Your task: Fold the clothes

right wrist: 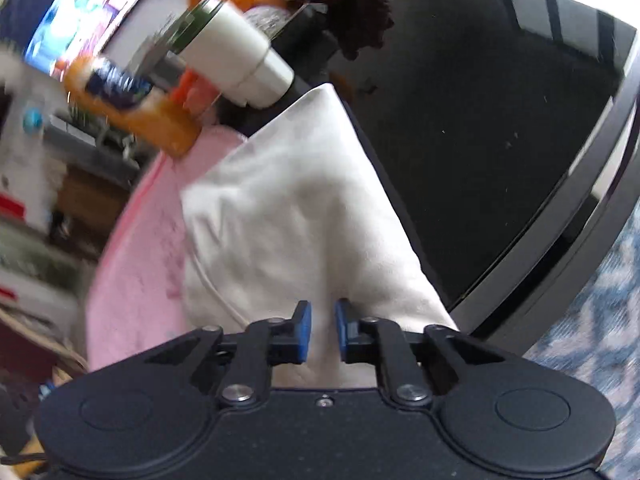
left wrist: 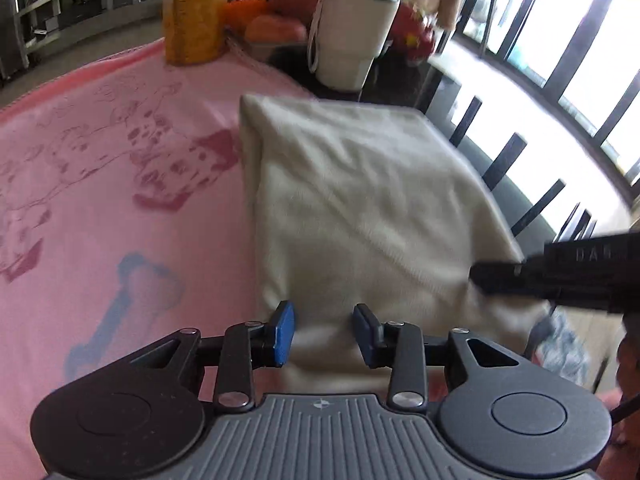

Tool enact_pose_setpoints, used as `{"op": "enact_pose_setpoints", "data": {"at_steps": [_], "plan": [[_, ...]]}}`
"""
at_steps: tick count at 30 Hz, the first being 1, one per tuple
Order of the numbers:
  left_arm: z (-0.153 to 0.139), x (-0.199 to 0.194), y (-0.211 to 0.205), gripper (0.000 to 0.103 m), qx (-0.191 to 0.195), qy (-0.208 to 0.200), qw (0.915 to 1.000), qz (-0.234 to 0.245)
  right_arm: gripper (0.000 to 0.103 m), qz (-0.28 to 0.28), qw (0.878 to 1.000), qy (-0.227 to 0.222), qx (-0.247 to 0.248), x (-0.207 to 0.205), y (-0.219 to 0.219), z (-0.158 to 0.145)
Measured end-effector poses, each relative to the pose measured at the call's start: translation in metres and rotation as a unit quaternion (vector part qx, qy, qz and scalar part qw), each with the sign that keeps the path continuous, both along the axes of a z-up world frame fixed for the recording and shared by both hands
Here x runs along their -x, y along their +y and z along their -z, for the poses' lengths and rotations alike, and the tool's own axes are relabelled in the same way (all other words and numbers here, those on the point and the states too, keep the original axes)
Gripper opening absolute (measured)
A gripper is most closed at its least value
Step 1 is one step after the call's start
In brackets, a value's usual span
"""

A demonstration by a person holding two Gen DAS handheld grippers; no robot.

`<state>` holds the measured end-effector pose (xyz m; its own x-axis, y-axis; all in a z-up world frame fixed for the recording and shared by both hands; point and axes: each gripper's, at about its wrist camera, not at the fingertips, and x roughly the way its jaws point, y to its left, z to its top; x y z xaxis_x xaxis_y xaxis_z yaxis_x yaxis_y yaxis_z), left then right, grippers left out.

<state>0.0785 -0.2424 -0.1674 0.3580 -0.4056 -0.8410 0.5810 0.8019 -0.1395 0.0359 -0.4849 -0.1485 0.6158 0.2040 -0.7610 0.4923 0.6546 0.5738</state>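
Observation:
A cream cloth (left wrist: 360, 200), folded into a rough rectangle, lies on a pink blanket (left wrist: 100, 160) printed with dogs and a blue bone. My left gripper (left wrist: 325, 331) hovers open over the cloth's near edge, with its blue pads (left wrist: 285, 330) apart and nothing pinched. My right gripper (left wrist: 560, 276) enters from the right and meets the cloth's near right corner. In the right wrist view the cream cloth (right wrist: 288, 208) rises in a ridge into the narrow gap of my right gripper (right wrist: 322, 330), which is shut on it.
At the blanket's far edge stand a white cup (left wrist: 352, 36), an orange bottle (left wrist: 192, 12) and a bowl of fruit (left wrist: 280, 12). The dark glossy tabletop (right wrist: 480, 120) lies to the right of the cloth, with chair backs (left wrist: 504, 160) beyond its edge.

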Motion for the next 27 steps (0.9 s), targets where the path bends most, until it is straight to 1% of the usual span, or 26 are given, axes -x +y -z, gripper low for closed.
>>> {"op": "enact_pose_setpoints", "data": {"at_steps": [2, 3, 4, 5, 7, 8, 9, 10, 11, 12, 13, 15, 18, 19, 20, 21, 23, 25, 27], "plan": [[0.002, 0.005, 0.007, 0.037, -0.026, 0.006, 0.9996, -0.009, 0.014, -0.012, 1.000, 0.007, 0.012, 0.000, 0.005, -0.001], [0.003, 0.006, 0.014, 0.037, -0.023, 0.016, 0.9994, -0.018, 0.017, -0.009, 1.000, 0.008, 0.005, 0.001, 0.008, -0.001], [0.003, 0.004, 0.021, 0.036, -0.011, 0.030, 0.9992, -0.026, 0.024, -0.002, 1.000, 0.008, -0.011, 0.002, 0.010, -0.001], [0.003, 0.003, 0.027, 0.036, 0.001, 0.045, 0.9984, -0.034, 0.026, 0.006, 1.000, 0.009, -0.026, 0.004, 0.012, -0.002], [0.002, 0.002, 0.034, 0.035, 0.003, 0.058, 0.9974, -0.041, 0.027, 0.028, 0.998, 0.018, -0.052, 0.013, 0.023, 0.000], [-0.001, 0.005, 0.037, 0.033, 0.001, 0.055, 0.9976, -0.041, 0.027, 0.034, 0.998, 0.024, -0.051, 0.016, 0.030, -0.001], [-0.005, 0.009, 0.040, 0.033, -0.001, 0.052, 0.9978, -0.041, 0.028, 0.034, 0.998, 0.034, -0.047, 0.019, 0.039, -0.004], [-0.009, 0.011, 0.044, 0.033, 0.000, 0.049, 0.9979, -0.043, 0.037, 0.030, 0.998, 0.048, -0.041, 0.022, 0.047, -0.008], [-0.014, 0.013, 0.047, 0.034, 0.002, 0.047, 0.9979, -0.044, 0.040, 0.025, 0.998, 0.053, -0.035, 0.025, 0.055, -0.015], [-0.018, 0.015, 0.051, 0.034, 0.003, 0.044, 0.9980, -0.046, 0.044, 0.022, 0.998, 0.049, -0.023, 0.028, 0.061, -0.025], [-0.023, 0.017, 0.055, 0.036, 0.005, 0.042, 0.9980, -0.047, 0.045, 0.021, 0.999, 0.041, -0.008, 0.030, 0.066, -0.036], [-0.032, 0.021, 0.062, 0.037, 0.008, 0.037, 0.9980, -0.050, 0.056, 0.033, 0.999, 0.026, 0.001, 0.028, 0.059, -0.041], [-0.042, 0.018, 0.079, 0.045, 0.045, 0.036, 0.9962, -0.065, 0.061, 0.054, 0.998, 0.004, 0.005, 0.022, 0.041, -0.042], [-0.044, 0.016, 0.085, 0.050, 0.061, 0.039, 0.9949, -0.071, 0.067, 0.062, 0.998, -0.003, 0.006, 0.020, 0.035, -0.043], [-0.044, 0.010, 0.090, 0.054, 0.078, 0.046, 0.9927, -0.079, 0.070, 0.069, 0.998, -0.010, 0.007, 0.018, 0.029, -0.043], [-0.044, 0.006, 0.094, 0.056, 0.094, 0.053, 0.9901, -0.089, 0.076, 0.076, 0.997, -0.017, 0.009, 0.016, 0.023, -0.044], [-0.040, -0.009, 0.097, 0.070, 0.123, 0.071, 0.9839, -0.108, 0.078, 0.090, 0.995, -0.032, 0.011, 0.012, 0.012, -0.045], [-0.033, -0.021, 0.093, 0.072, 0.139, 0.088, 0.9794, -0.117, 0.078, 0.105, 0.993, -0.047, 0.014, 0.009, 0.000, -0.046], [-0.024, -0.032, 0.084, 0.072, 0.140, 0.101, 0.9780, -0.116, 0.078, 0.119, 0.991, -0.061, 0.017, 0.005, -0.012, -0.047]]}}
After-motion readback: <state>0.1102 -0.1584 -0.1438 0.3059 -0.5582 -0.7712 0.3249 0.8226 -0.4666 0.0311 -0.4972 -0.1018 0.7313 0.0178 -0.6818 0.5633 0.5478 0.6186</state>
